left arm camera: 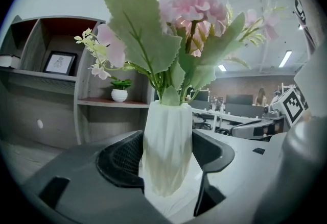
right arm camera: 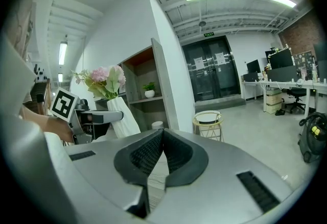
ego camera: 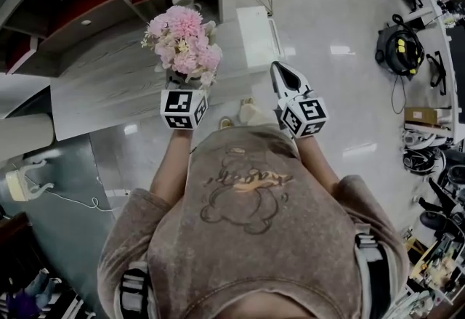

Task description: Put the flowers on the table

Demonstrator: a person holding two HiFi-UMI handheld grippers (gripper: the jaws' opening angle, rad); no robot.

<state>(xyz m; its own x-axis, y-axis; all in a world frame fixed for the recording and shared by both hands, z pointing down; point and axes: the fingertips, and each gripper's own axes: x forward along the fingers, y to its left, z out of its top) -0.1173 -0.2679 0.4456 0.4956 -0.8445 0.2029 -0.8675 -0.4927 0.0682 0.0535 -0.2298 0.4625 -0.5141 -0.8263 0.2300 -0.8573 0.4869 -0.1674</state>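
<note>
**Grippers: 2.**
- Left gripper (left arm camera: pixel 167 159): 1. Its jaws stand wide and are clamped on the vase, one ribbed pad against each side. One marker cube (ego camera: pixel 183 108) sits on top.
- Right gripper (right arm camera: pixel 161 139): 1. Its jaws are closed together, pads meeting at the tips, with nothing between them. It is held level beside the left gripper, apart from the vase. One marker cube (ego camera: pixel 305 115) sits on top.

**Task item: 1 bunch in 1 vase.**
- Flowers (ego camera: pixel 183 41): 1 bunch of pink blooms with small pale sprigs and large toothed green leaves (left arm camera: pixel 138 34). The stems stand in the vase.
- Vase (left arm camera: pixel 167 151): 1, white, faceted and upright. It is gripped at mid-height.
- In the head view, vase and flowers sit over the near edge of the table. No view shows whether the base touches the top.

**Furniture.**
- Table (ego camera: pixel 102 89): 1, with a grey wood-grain top, in front of the person.
- Shelf unit (left arm camera: pixel 87 80): 1, grey with red-brown inner faces, behind the table.
- Stool (right arm camera: pixel 209 120): 1, round with a wire frame, on the floor beyond the shelf unit.

**Shelf contents.**
- Plant (left arm camera: pixel 120 90): 1, small and green, in a white pot.
- Picture (left arm camera: pixel 59 63): 1, framed, in the next compartment to the left.

**Person: 1.** The person wears a sweatshirt (ego camera: pixel 247 237) with a bear print and holds one gripper in each hand.
</note>
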